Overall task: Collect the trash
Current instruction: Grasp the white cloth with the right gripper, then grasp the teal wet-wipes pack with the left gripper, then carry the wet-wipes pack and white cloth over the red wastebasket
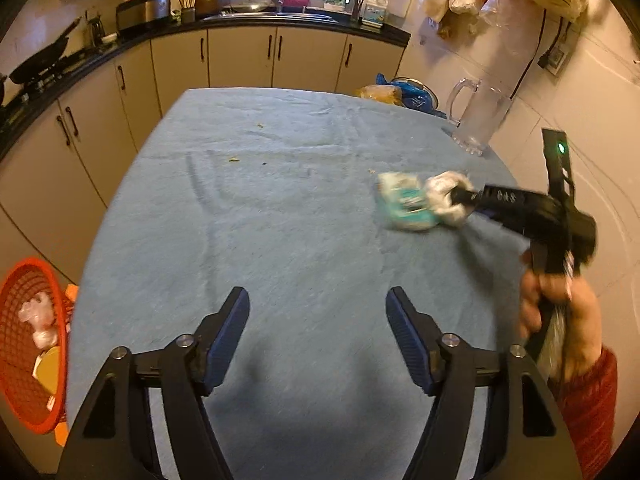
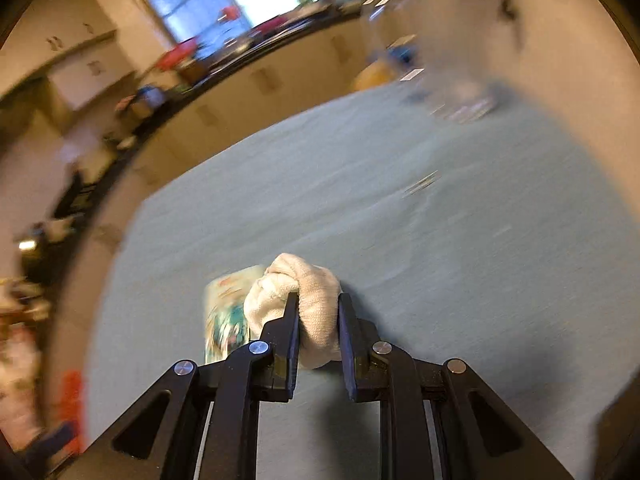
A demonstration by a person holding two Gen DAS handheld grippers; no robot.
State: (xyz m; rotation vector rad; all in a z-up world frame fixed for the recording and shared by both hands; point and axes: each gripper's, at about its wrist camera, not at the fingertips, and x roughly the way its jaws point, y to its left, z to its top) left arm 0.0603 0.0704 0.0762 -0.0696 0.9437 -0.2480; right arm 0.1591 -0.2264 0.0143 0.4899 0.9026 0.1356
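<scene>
My right gripper (image 2: 319,300) is shut on a white cloth wad (image 2: 304,296) over the blue-covered table (image 2: 400,220). The wad presses against a white and teal wrapper (image 2: 224,316) lying on the cloth. In the left wrist view the right gripper (image 1: 460,196) reaches in from the right, with the white wad (image 1: 446,196) against the teal wrapper (image 1: 402,204). My left gripper (image 1: 318,300) is open and empty above the near part of the table. An orange basket (image 1: 24,344) with some trash stands off the table's left edge.
A clear plastic jug (image 1: 478,116) stands at the table's far right by the wall. Blue and yellow bags (image 1: 400,94) lie at the far edge. Small crumbs (image 1: 234,159) dot the tablecloth (image 1: 280,220). Kitchen counters and cabinets run behind and to the left.
</scene>
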